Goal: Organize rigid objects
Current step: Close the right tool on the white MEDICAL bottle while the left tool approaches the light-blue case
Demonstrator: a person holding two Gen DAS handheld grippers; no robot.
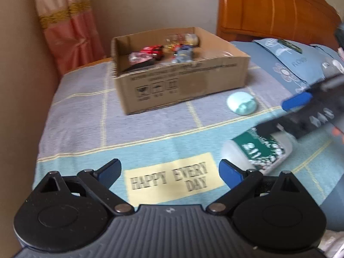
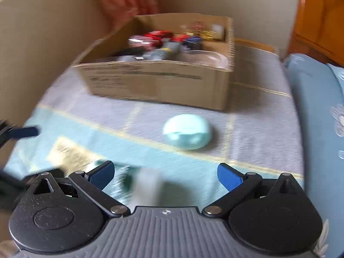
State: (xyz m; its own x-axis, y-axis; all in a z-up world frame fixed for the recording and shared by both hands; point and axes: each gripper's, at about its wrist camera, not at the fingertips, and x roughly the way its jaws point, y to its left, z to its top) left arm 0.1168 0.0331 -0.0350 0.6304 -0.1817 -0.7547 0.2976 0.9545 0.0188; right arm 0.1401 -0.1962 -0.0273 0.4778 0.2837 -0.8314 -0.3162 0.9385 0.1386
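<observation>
A cardboard box (image 1: 180,86) (image 2: 159,83) stands on the bed and holds a red toy car (image 1: 153,50), a blue figure (image 1: 183,54) and other small items. In front of it lies a pale mint round case (image 1: 241,103) (image 2: 186,131). A white jar with a green label (image 1: 257,151) (image 2: 144,186) lies on its side nearer me. My left gripper (image 1: 169,173) is open above the "HAPPY EVERY DAY" patch, with the jar just right of it. My right gripper (image 2: 165,176) is open just above the jar; in the left wrist view the right gripper (image 1: 309,109) comes in blurred from the right.
The bed cover (image 1: 86,116) is blue and lilac with yellow lines. A blue pillow (image 1: 286,62) (image 2: 316,116) lies to the right under a wooden headboard (image 1: 268,8). Beige wall and a pink curtain (image 1: 66,21) are to the left.
</observation>
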